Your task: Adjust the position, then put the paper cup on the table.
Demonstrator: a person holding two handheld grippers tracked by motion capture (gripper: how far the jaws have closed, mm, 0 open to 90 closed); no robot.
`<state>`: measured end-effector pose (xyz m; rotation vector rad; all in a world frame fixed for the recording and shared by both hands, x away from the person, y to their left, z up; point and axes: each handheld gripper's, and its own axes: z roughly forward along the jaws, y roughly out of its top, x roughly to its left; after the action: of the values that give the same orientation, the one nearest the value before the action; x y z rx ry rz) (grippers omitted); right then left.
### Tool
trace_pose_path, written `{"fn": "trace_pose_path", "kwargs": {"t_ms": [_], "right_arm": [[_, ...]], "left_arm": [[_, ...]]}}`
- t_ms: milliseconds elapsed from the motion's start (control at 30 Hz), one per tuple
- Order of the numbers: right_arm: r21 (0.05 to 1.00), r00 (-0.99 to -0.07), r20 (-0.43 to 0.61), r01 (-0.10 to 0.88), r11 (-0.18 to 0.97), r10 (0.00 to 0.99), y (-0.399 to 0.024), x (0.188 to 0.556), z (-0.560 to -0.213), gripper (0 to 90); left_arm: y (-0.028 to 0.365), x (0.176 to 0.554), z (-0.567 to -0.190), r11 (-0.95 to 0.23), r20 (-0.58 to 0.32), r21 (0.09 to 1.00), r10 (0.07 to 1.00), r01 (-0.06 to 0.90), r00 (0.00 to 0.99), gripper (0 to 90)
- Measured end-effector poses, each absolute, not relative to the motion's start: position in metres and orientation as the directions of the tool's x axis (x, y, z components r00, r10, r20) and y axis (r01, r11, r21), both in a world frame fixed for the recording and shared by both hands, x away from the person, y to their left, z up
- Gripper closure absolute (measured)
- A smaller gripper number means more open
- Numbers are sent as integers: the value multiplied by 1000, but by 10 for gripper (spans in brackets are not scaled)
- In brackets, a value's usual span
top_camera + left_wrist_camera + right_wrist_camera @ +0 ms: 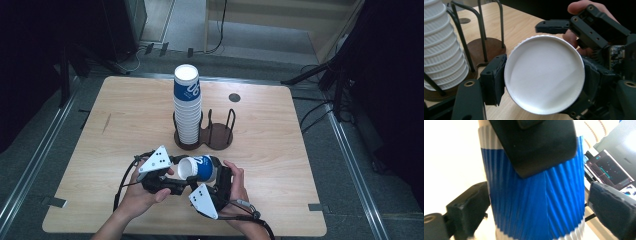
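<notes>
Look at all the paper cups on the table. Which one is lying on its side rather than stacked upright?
The blue-and-white cup between the two claws near the table's front edge; the others stand nested in the stack on the wooden holder.

We see our left tool [172, 175] in matte black, our right tool [212, 182] alike, white three-cornered plates dotted black, black cables trailing, brass-ringed screw holes, padded jaws.

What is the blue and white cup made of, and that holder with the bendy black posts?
The cup looks like paper: matte, with fine ridges down its blue sleeve and a plain white inside. The holder seems to have a dark brown wooden base and thin black metal rods, though painted plastic is possible.
</notes>
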<state>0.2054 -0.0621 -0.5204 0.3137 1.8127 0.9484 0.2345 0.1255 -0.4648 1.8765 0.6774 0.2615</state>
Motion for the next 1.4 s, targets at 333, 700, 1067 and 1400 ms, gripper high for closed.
{"fn": "trace_pose_path", "kwargs": {"t_ms": [333, 700, 1067, 1400], "right_arm": [[756, -464, -635, -209, 621, 617, -64, 203, -516, 0], [818, -507, -554, -182, 546, 660, -69, 203, -509, 0], [886, -526, -435, -107, 451, 731, -76, 207, -503, 12], [940, -546, -264, 39, 339, 795, -83, 211, -492, 16]], "left_arm": [[137, 237, -462, -197, -141, 924, 623, 328, 770, 295], [144, 234, -459, -144, -86, 956, 697, 256, 712, 294], [145, 233, -458, -155, -39, 962, 739, 226, 672, 295], [146, 236, -461, -128, -53, 964, 763, 231, 645, 294]]}}
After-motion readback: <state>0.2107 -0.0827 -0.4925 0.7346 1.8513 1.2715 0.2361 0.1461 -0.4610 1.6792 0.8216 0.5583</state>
